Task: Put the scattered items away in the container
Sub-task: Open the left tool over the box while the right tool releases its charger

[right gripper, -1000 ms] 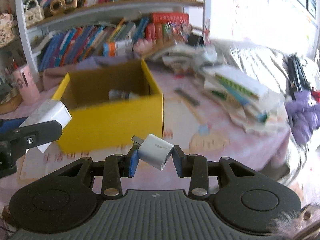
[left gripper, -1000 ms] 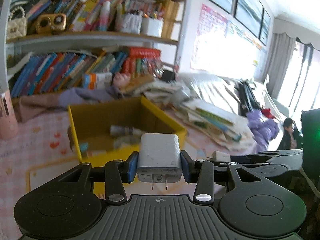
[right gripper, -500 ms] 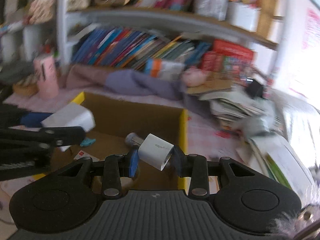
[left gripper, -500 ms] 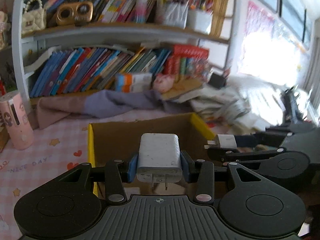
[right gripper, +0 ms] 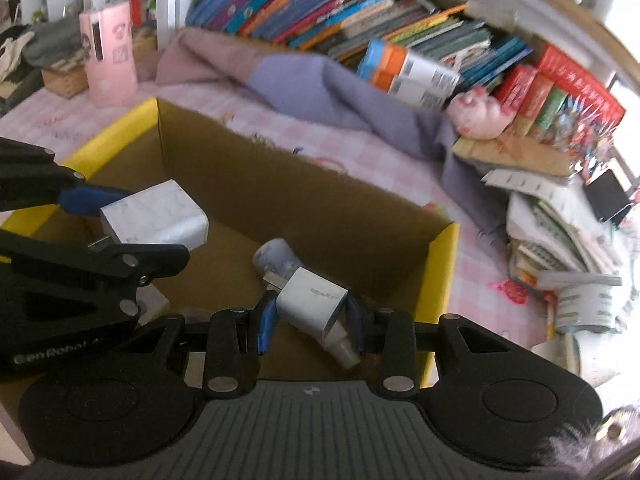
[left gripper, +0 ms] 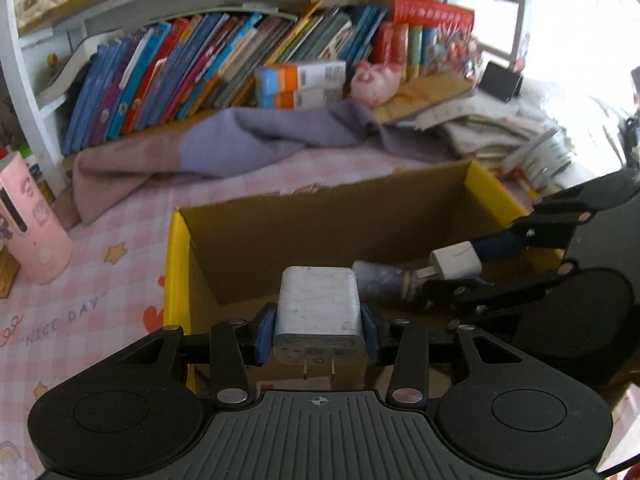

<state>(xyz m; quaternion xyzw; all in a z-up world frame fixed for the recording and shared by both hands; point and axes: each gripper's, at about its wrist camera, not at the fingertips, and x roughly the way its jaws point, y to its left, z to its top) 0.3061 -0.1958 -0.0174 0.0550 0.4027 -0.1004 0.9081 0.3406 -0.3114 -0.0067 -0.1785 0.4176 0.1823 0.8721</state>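
Note:
My left gripper (left gripper: 318, 330) is shut on a large white plug adapter (left gripper: 318, 304), prongs toward the camera, held over the near edge of the yellow cardboard box (left gripper: 176, 264). My right gripper (right gripper: 310, 322) is shut on a small white charger (right gripper: 310, 304), tilted, above the box's inside (right gripper: 280, 196). Each gripper shows in the other's view: the right one (left gripper: 460, 270) with its charger (left gripper: 456, 260), the left one (right gripper: 132, 236) with its adapter (right gripper: 156, 216). A grey tube (right gripper: 276, 258) lies on the box floor (left gripper: 384, 280).
The box stands on a pink checked cloth (left gripper: 100, 280). A pink tumbler (left gripper: 28, 224) stands at the left. A purple and brown cloth (left gripper: 240, 148) lies behind the box under a shelf of books (left gripper: 240, 52). Stacked papers and books (right gripper: 560, 240) lie to the right.
Both grippers have travelled from beside the box to above its opening, tipping downward. The right one rolled. Each still holds its white adapter.

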